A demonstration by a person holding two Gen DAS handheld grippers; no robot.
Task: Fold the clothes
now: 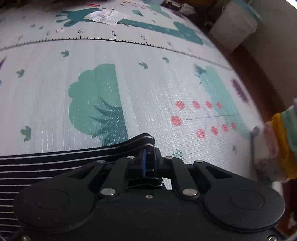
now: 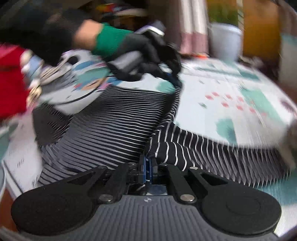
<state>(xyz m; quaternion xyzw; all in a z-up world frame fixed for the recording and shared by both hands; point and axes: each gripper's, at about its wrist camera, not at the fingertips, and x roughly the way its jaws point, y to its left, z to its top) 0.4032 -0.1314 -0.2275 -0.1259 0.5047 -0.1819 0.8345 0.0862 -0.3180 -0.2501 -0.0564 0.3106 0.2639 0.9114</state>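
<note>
A: What is held by the left hand-held gripper [image 1: 149,159]?

B: A corner of the dark navy cloth with thin white stripes [image 1: 55,166] is pinched between its blue pads. The jaws are closed tight on it. The corner is lifted a little, and the rest of the cloth is spread out to the left on the pale play mat with green trees and red dots [image 1: 148,83].

A: And the right hand-held gripper [image 2: 148,167]?

B: Its jaws are closed tight too. Another edge of the same striped cloth [image 2: 115,129] is squeezed between them. The cloth is bunched up just above the pads and stretched away across the mat [image 2: 213,111].

A: Can the other gripper be seen from there?

B: Yes, but it is blurred. A hand in a black glove with a green cuff [image 2: 130,50] is seen at the far end of the cloth, and the left gripper [image 2: 174,74] is held in it. The cloth is pulled between the two grippers.

A: What else is seen?

B: A crumpled white paper [image 1: 104,16] is left at the far side of the mat. Some red cloth [image 2: 11,79] is seen at the left edge.
</note>
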